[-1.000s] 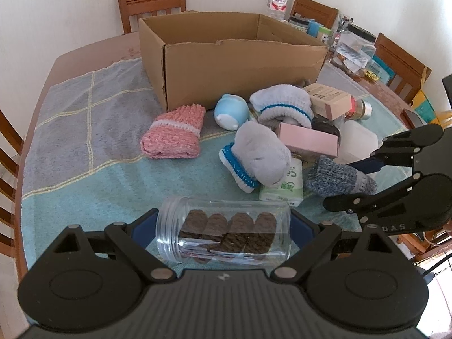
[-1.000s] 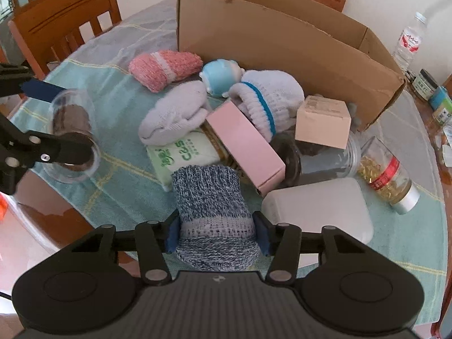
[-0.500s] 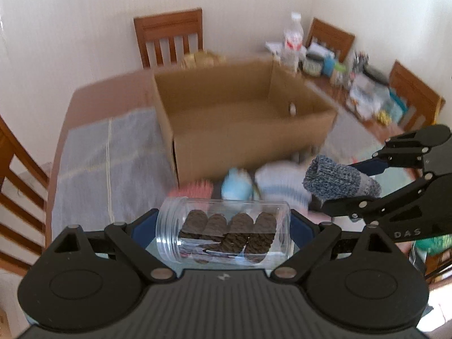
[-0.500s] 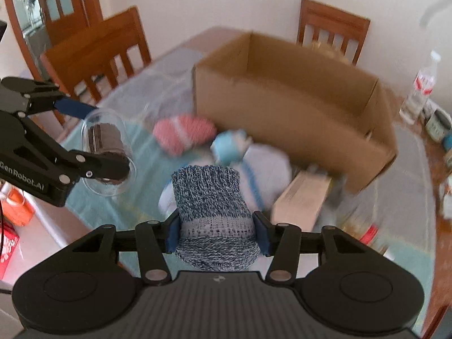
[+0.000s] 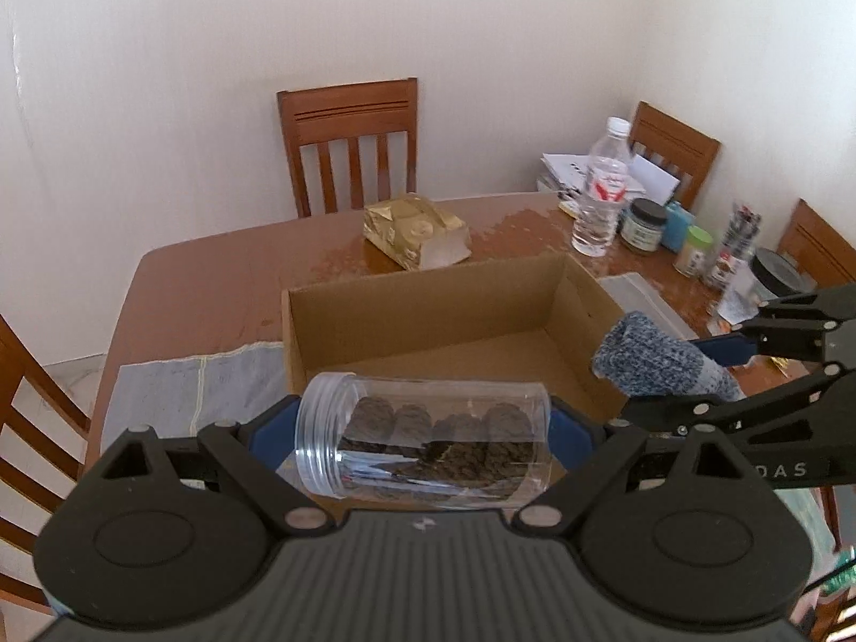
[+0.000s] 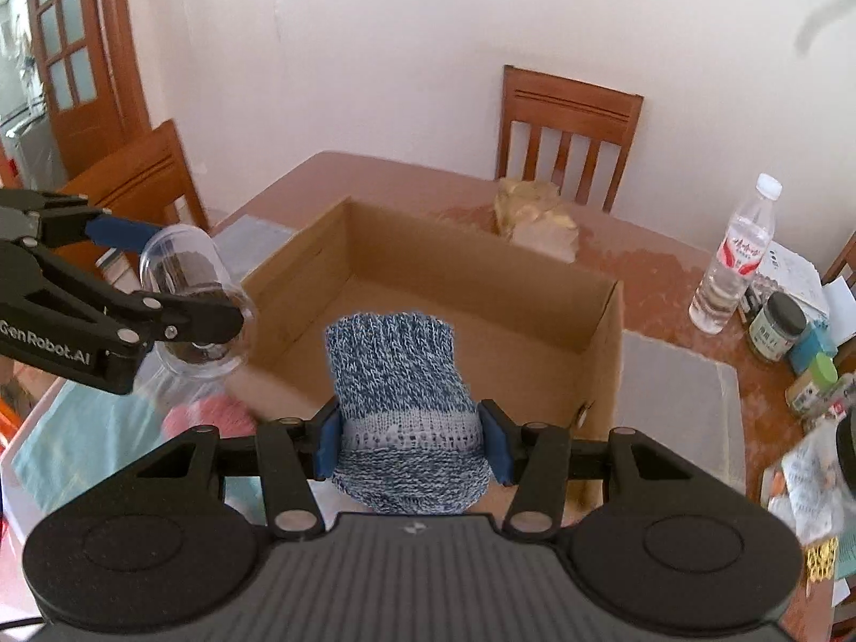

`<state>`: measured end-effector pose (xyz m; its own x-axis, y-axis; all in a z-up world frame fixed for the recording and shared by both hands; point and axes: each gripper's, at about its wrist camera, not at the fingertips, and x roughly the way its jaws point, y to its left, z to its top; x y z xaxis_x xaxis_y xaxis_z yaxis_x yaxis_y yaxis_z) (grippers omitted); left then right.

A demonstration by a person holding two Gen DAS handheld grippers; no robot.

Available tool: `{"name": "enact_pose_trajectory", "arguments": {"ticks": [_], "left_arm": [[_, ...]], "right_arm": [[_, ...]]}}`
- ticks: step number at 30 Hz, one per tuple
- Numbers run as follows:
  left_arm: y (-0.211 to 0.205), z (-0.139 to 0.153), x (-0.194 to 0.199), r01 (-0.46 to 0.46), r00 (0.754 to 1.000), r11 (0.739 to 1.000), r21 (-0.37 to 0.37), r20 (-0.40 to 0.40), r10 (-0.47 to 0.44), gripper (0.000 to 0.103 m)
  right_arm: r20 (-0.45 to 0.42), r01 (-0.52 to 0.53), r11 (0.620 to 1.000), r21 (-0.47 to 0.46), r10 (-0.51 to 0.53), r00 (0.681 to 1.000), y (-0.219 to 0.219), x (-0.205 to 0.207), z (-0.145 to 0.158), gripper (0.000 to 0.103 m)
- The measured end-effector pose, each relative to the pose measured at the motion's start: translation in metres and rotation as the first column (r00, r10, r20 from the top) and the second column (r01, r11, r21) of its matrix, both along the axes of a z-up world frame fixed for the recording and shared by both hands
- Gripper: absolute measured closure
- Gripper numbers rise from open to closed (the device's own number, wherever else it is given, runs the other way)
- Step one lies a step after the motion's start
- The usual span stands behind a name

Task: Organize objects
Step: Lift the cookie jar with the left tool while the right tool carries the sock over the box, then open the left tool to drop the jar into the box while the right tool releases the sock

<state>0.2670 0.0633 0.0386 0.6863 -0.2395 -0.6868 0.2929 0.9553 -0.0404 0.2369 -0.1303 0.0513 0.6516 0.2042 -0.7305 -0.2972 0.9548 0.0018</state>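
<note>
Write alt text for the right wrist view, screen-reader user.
The right gripper holds a blue-and-white knit sock above an open, empty cardboard box on a wooden table. At left, the left gripper holds a clear jar of dark contents near the box's edge. A water bottle and small jars stand at right.
</note>
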Motion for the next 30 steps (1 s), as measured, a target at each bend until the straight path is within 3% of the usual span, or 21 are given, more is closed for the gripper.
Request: {"name": "enact_pose_trajectory", "arguments": {"ticks": [7,11,22,30], "left_arm": [[-0.006,-0.014,0.025,-0.070,0.997,0.998,-0.003,-0.043,0.070,0.008],[-0.001,-0.012,0.025,-0.098,0.995,0.995,0.006,-0.032,0.098,0.005],[0.006,0.000,-0.002,-0.163,0.987,0.986,0.036,0.003,0.163,0.001],[0.011,-0.009,-0.042,-0.171,0.985,0.985,0.038,0.002,0.171,0.001]], "right_arm": [[-0.010,-0.003,1.000,0.010,0.003,1.000,-0.008,0.044,-0.006,0.044],[0.003,0.000,1.000,-0.006,0.000,1.000,-0.009,0.050,-0.011,0.011],[0.038,0.014,1.000,-0.016,-0.014,0.999,-0.022,0.037,-0.009,0.000],[0.039,0.019,1.000,-0.004,-0.019,0.999,-0.022,0.007,-0.012,0.000]]}}
